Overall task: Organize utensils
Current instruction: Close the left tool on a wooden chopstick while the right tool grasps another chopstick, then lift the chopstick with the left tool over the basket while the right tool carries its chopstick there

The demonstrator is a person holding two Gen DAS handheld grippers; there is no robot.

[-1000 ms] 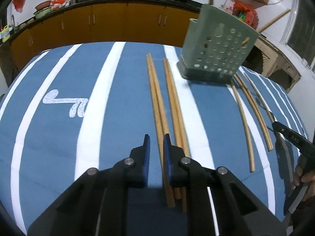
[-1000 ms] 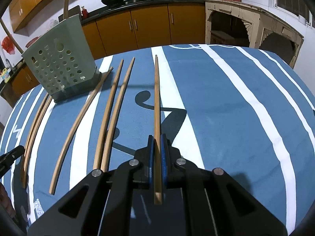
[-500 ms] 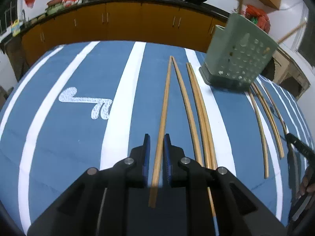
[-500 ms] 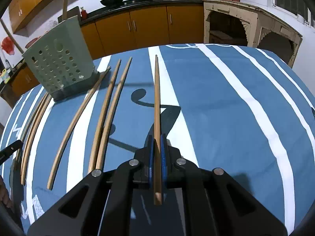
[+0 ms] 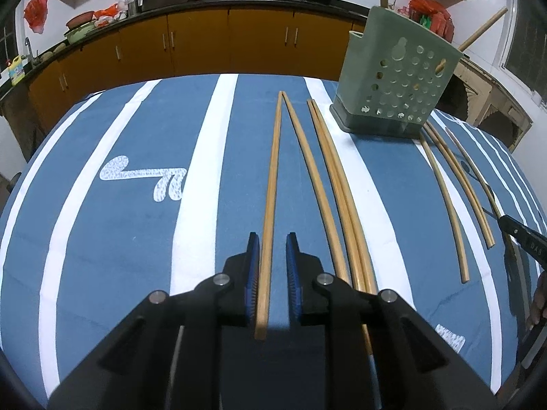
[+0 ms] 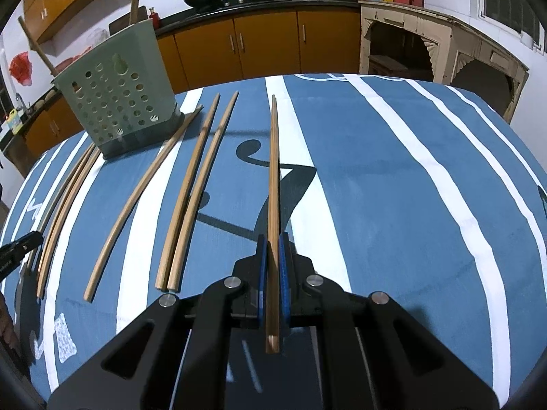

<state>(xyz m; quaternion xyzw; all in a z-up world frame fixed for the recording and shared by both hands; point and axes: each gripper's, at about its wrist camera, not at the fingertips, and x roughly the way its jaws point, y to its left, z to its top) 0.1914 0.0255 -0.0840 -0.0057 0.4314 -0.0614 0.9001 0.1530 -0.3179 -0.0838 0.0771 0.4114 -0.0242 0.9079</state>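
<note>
Where the left gripper point(image 5: 272, 275) stood with its blue pads narrow beside the sticks a second ago, it now has its jaws spread a little wider around one pale wooden chopstick point(image 5: 270, 205), which lies on the blue white-striped tablecloth point(image 5: 102, 239) between the pads, touching neither clearly. The right gripper point(image 6: 272, 278) stays clamped on another chopstick point(image 6: 273, 184), its far tip lifted above the cloth. Further on, loose chopsticks point(image 6: 191, 191) lie in rows near the tabletop's middle. Toward the far edge stands the green perforated utensil holder point(image 5: 396, 78), upright, sticks poking out. No writing is readable.
</note>
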